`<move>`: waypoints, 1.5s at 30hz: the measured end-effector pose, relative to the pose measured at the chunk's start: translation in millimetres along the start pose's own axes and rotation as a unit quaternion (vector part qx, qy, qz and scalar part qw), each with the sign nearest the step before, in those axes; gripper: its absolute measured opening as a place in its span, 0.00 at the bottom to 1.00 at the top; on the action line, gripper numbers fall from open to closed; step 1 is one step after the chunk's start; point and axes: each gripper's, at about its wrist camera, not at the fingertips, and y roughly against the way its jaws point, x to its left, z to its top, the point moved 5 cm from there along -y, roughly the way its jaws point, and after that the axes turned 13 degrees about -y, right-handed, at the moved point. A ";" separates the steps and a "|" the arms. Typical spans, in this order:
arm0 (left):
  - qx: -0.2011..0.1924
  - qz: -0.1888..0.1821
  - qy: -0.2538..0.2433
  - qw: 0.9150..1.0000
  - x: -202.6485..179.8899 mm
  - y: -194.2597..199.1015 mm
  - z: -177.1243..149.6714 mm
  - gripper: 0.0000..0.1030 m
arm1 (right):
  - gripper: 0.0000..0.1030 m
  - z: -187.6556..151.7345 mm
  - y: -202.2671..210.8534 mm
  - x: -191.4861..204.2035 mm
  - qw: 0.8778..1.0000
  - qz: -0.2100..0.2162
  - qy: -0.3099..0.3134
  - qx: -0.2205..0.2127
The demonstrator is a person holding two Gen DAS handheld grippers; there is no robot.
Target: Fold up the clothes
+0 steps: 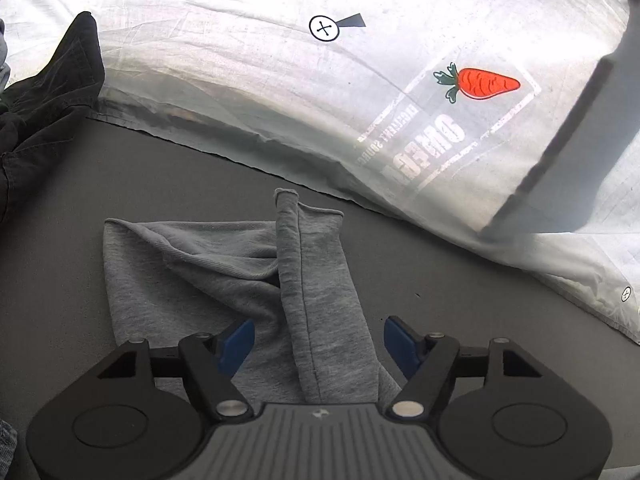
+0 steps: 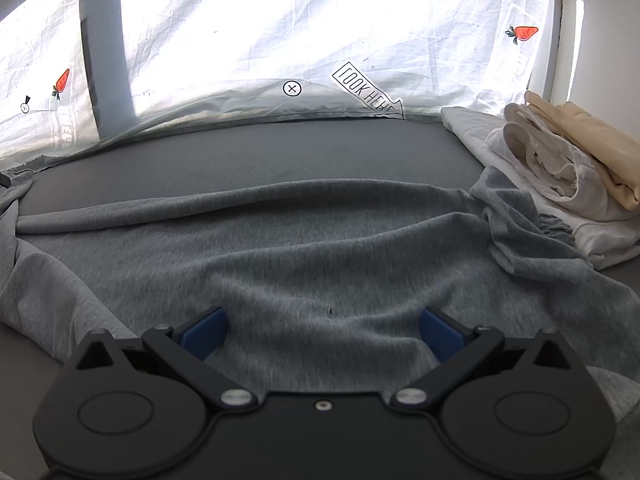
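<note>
Your left gripper (image 1: pixel 318 346): jaws apart, grey sleeve (image 1: pixel 316 280) between, not pinched. Your right gripper (image 2: pixel 322 334): wide open over one grey garment (image 2: pixel 280 248) on grey bed (image 2: pixel 260 152). Two carrots (image 2: pixel 524 33) on sheet (image 2: pixel 280 20); writing "LOOK HERE" (image 2: pixel 366 90). One folded pile (image 2: pixel 560 168) right.

"LOOK HERE" on white sheet (image 2: pixel 280 40)

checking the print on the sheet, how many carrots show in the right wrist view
2. One carrot is at the far left of the white sheet, beside the grey vertical band. The other carrot is at the upper right, near the wall. Folds may hide more.
</note>
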 end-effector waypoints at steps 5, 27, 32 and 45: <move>-0.014 -0.021 0.034 0.999 5.6 0.0 -2.9 0.02 | 1.00 -0.3 0.1 0.9 1.000 -0.001 -0.001 0.000; -0.056 0.110 0.084 0.989 66.8 252.9 -142.6 0.02 | 1.00 -0.6 0.3 0.7 1.000 -0.001 -0.002 0.000; 0.001 0.109 0.154 0.982 84.7 247.4 -189.6 0.05 | 1.00 -0.7 0.2 0.2 1.000 -0.001 -0.002 0.000; -0.003 0.065 0.260 0.963 105.4 229.7 -202.5 0.57 | 1.00 -0.8 0.7 0.1 1.000 -0.001 -0.003 -0.001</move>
